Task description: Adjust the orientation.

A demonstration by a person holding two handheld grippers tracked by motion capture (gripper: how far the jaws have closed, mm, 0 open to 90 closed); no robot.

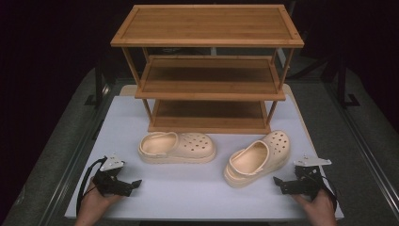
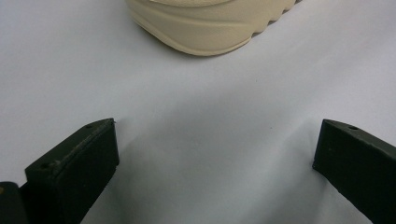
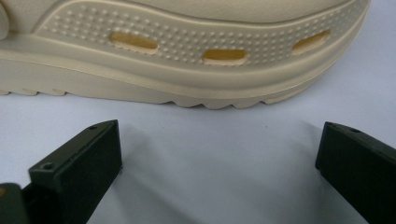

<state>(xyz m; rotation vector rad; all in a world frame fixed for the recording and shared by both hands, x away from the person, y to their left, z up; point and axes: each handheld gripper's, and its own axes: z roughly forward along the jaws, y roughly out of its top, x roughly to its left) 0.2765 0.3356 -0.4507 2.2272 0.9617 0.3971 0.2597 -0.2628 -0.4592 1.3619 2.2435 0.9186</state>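
Note:
Two cream clogs lie on the white table [image 1: 188, 197]. The left clog [image 1: 176, 147] lies sideways with its toe to the right. The right clog [image 1: 258, 157] is angled, toe toward the back right. My left gripper [image 1: 135, 184] rests near the front left, open and empty, a short way from the left clog. In the left gripper view the open gripper [image 2: 217, 140] faces the rounded sole end of a clog [image 2: 205, 28]; which clog it is I cannot tell. My right gripper [image 1: 278, 181] sits open beside the right clog's heel; that gripper [image 3: 219, 140] faces the slotted side of the clog [image 3: 187, 51].
A three-tier wooden shelf rack [image 1: 207, 42] stands at the back centre of the table, just behind the clogs. Its lowest shelf [image 1: 207, 120] sits near table level. Bare table lies between the two hands along the front edge.

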